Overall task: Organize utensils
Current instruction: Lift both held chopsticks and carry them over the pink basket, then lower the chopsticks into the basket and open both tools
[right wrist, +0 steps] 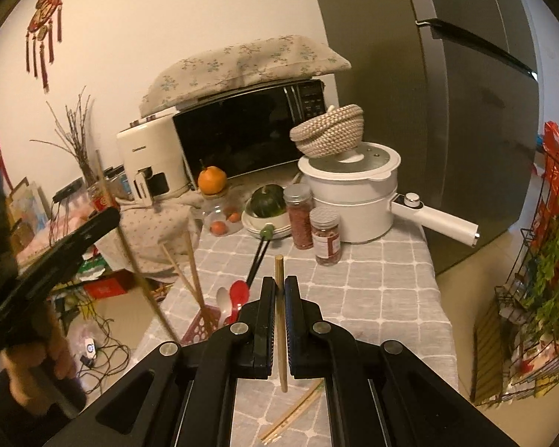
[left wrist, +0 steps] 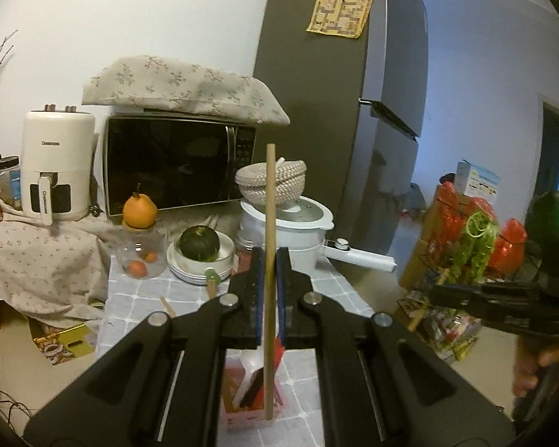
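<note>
The left gripper (left wrist: 268, 260) is clenched on a wooden chopstick (left wrist: 269, 260), held upright above a pink holder (left wrist: 242, 406) that stands on the table (left wrist: 190, 290), near its front edge. The chopstick's lower end hangs at the holder's mouth, where a few dark and red handles already sit. Whether the tip has entered the holder cannot be told.

The right gripper (right wrist: 279, 290) is likewise clamped on a second wooden chopstick (right wrist: 280, 320), upright and clear of the gridded tablecloth.

So part of the sorting looks done: some pieces stand in the holder. Plenty is left. In the right wrist view a red spoon (right wrist: 239, 292) and a white spoon (right wrist: 223, 298) lie near the table's left edge, with a red slotted utensil (right wrist: 203, 322) beside them. A pair of dark chopsticks (right wrist: 257, 260) slants toward the stacked plates at the back, and pale chopsticks (right wrist: 294, 413) lie at the front edge under the right gripper.

Judging by this, the two held chopsticks go in next, then the loose spoons and remaining pairs.
</note>
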